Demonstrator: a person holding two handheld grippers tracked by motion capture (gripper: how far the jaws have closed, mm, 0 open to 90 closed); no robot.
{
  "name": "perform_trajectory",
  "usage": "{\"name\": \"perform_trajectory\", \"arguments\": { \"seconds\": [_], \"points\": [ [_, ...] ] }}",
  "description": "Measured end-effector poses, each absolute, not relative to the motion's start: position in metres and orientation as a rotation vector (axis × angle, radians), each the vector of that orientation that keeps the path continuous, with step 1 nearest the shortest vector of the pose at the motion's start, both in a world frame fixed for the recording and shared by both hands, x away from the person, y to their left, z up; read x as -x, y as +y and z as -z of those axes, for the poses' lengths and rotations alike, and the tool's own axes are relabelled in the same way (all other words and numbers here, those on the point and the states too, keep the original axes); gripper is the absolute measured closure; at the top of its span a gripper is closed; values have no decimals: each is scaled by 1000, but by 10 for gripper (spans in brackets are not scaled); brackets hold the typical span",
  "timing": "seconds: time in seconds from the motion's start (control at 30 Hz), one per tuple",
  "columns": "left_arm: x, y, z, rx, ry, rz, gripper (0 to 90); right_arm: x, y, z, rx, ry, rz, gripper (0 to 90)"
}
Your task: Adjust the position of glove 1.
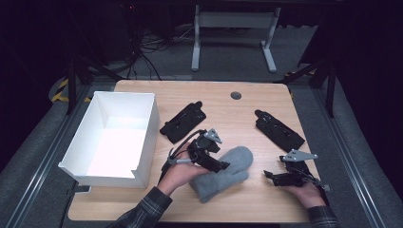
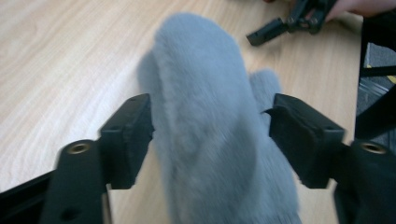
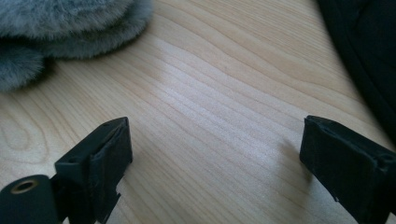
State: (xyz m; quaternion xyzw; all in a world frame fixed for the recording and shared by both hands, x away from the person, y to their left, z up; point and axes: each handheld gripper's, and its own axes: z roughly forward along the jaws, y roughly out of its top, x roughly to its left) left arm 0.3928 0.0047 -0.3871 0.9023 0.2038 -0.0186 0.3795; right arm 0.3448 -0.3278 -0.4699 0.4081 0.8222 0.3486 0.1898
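A fluffy grey mitten (image 1: pixel 223 172) lies flat on the wooden tabletop (image 1: pixel 247 114), near the front edge and a bit left of the middle. Its round tip points away from the person.

The left hand-held gripper (image 1: pixel 219 166) sits right over the mitten. In the left gripper view its two black jaws stand apart, one on each side of the mitten (image 2: pixel 210 126). The left one is right against the fur. The right one has a small gap beside it. The jaws are not squeezing the mitten.

The right hand-held gripper (image 1: pixel 270 175) rests low on the tabletop, to the right of the mitten and not touching it. Its jaws are wide apart, with only bare wood between them in the right gripper view. The mitten (image 3: pixel 70 28) shows there in the top left corner.

A white box (image 1: pixel 114 137) with an open top stands at the left side of the tabletop. Two flat black holders (image 1: pixel 184 121) lie farther back, one by the box and one (image 1: pixel 279 129) on the right.
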Motion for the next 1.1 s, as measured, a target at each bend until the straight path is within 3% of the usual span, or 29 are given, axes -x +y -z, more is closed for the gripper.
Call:
{"name": "perform_trajectory", "arguments": {
  "seconds": [0.17,0.53,0.73,0.9,1.1],
  "points": [
    [-403,-10,395,-2332,523,60,175,-345,-328,470,-1147,2311,-980,97],
    [-413,-17,428,-2406,568,124,129,-345,-328,470,-1147,2311,-980,97],
    [-417,-15,449,-2412,576,224,106,-345,-328,470,-1148,2311,-978,97],
    [-416,-11,453,-2385,568,274,168,-345,-328,470,-1149,2312,-978,97],
    [-414,-5,454,-2354,536,350,346,-346,-327,470,-1149,2311,-980,97]
  ]
}}
